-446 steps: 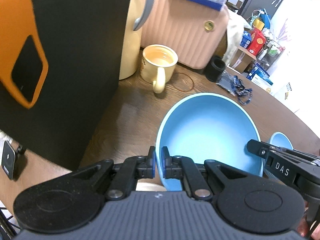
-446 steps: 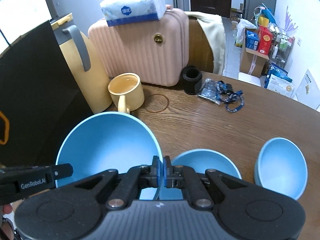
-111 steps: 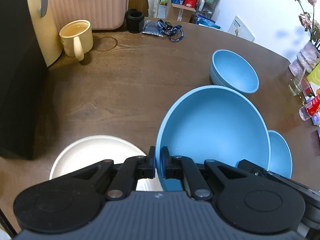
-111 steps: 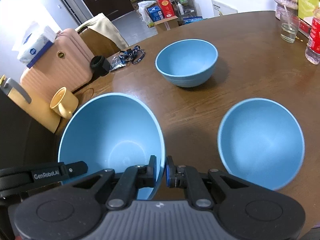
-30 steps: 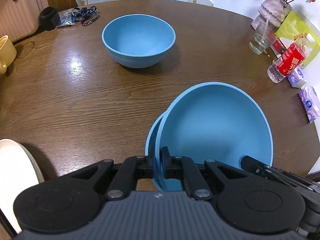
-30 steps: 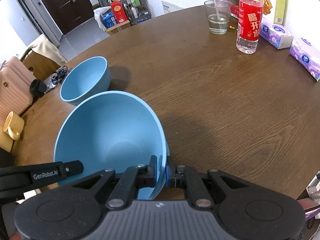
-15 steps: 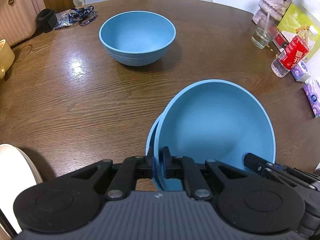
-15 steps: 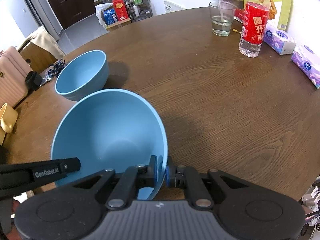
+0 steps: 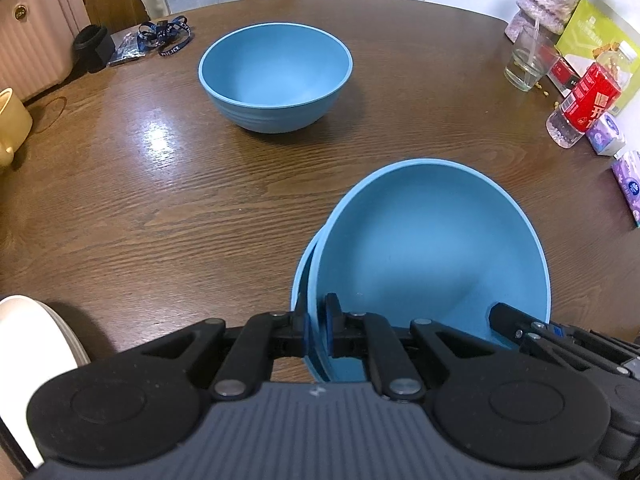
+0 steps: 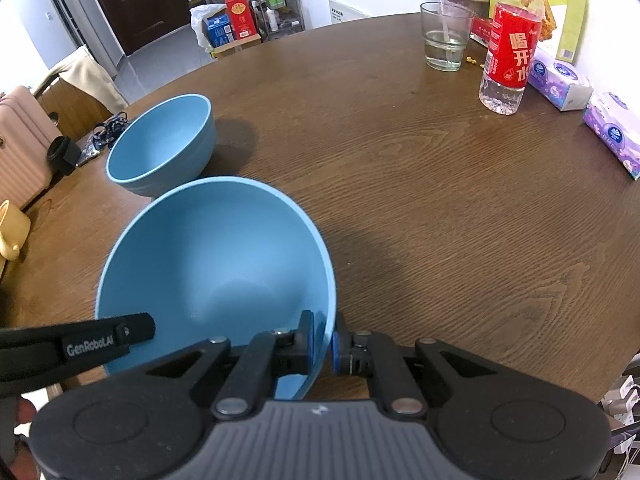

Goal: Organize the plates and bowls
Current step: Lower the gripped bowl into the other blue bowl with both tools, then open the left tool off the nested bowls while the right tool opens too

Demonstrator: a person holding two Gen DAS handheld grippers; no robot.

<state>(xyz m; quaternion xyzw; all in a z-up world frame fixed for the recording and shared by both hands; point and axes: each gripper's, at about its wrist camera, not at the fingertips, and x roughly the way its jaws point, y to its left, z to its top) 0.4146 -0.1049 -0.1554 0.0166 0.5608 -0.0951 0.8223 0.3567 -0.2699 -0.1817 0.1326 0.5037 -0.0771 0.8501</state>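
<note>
Both tools grip one large blue bowl [image 9: 432,248] by opposite sides of its rim: the left tool [image 9: 316,330] is clamped narrow on the near-left edge, the right tool [image 10: 322,340] likewise on the right edge. The bowl sits tilted inside a second blue bowl [image 9: 301,276] (only a sliver of its rim shows) on the brown table [image 9: 160,200]. A third blue bowl [image 9: 276,76] stands well apart, farther back. A cream plate [image 9: 36,344] lies at the table's near-left edge.
</note>
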